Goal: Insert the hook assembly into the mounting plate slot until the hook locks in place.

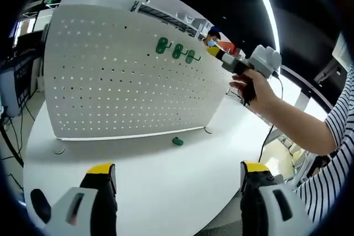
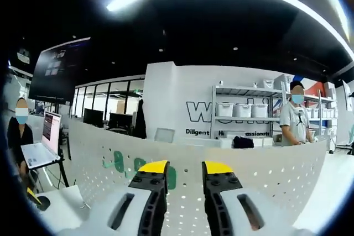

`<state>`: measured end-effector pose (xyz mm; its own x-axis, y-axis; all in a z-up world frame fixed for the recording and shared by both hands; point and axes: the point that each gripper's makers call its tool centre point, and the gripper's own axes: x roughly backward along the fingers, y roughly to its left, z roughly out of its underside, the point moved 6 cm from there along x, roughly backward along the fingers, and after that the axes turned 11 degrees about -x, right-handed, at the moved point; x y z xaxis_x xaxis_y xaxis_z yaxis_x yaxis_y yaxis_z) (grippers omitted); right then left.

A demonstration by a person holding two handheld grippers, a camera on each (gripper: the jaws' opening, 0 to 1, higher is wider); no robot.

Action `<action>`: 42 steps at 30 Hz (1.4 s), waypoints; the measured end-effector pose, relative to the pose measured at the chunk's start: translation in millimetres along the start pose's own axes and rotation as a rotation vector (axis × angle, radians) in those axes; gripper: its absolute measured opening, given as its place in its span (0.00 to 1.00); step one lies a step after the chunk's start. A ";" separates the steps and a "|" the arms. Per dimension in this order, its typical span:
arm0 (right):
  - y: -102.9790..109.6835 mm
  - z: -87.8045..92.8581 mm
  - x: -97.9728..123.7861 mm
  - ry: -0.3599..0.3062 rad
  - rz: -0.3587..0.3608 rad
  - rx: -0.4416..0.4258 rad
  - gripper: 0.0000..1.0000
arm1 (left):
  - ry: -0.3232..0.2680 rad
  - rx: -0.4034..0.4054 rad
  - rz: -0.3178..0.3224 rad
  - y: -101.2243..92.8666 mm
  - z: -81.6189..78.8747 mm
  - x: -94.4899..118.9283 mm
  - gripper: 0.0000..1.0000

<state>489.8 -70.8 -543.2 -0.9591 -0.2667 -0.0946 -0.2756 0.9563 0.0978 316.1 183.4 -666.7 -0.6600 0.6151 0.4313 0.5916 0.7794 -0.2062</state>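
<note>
Loose hook: a small green hook (image 1: 177, 141) lies on the white table (image 1: 166, 186), just in front of the pegboard's bottom edge, toward its right end; nothing touches it.
Pegboard: the white perforated mounting plate (image 1: 110, 81) stands upright across the table; three green hooks (image 1: 176, 51) already sit in a row near its top edge.
Right gripper: the right gripper (image 2: 184, 171), held in a hand (image 1: 255, 89), is raised by the board's upper right corner; jaws a narrow gap apart, nothing between them.
Left gripper: the left gripper (image 1: 178, 174) hovers over the table's near edge, jaws wide apart, empty.
Doing it well: likely fetch the loose hook, grip its body squarely, keep the prongs free, line them up with the holes beside the row, and press level until it seats.
</note>
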 end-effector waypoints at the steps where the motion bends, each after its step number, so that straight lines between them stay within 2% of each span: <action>1: -2.9 3.4 5.2 0.014 -0.004 0.001 0.22 | 0.001 -0.004 -0.001 -0.7 0.3 0.2 0.95; 2: -6.0 6.1 12.5 0.033 0.016 -0.015 0.22 | 0.005 -0.007 -0.001 -1.7 0.9 0.3 0.95; 3: -11.8 6.6 19.1 0.025 0.059 -0.039 0.22 | 0.007 -0.008 0.000 -2.4 1.4 0.2 0.95; 5: -15.7 8.7 27.0 0.027 0.041 -0.048 0.23 | 0.027 0.002 -0.002 -2.7 4.4 0.2 0.95; 8: -18.5 21.3 38.0 0.097 0.031 -0.041 0.27 | 0.034 0.005 -0.007 -3.0 6.8 0.4 0.95; 16: -25.0 40.9 67.4 0.172 0.012 -0.007 0.27 | 0.044 -0.006 -0.010 -7.9 8.4 1.6 0.95; 19: -28.2 50.3 82.3 0.222 0.011 -0.027 0.28 | 0.051 -0.011 -0.012 -9.0 10.4 2.7 0.95; 25: -30.2 58.4 108.3 0.264 0.002 -0.028 0.29 | 0.067 -0.010 -0.009 -11.5 14.6 3.6 0.95; 30: -35.2 80.0 131.5 0.335 0.008 -0.044 0.30 | 0.081 -0.020 -0.005 -14.2 16.9 3.6 0.94; 36: -34.4 95.2 156.7 0.389 0.015 -0.062 0.33 | 0.105 -0.026 -0.001 -17.2 23.4 2.7 0.93; 39: -30.3 105.1 171.3 0.445 -0.006 -0.103 0.35 | 0.115 -0.024 0.003 -18.6 27.2 1.3 0.94; 42: -30.4 112.4 183.1 0.470 -0.004 -0.109 0.36 | 0.126 -0.022 0.013 -21.0 31.8 -1.7 0.94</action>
<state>329.8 -135.3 -674.8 -0.8762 -0.3195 0.3607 -0.2602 0.9438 0.2039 290.0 169.8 -691.1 -0.5895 0.6040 0.5363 0.6107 0.7679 -0.1936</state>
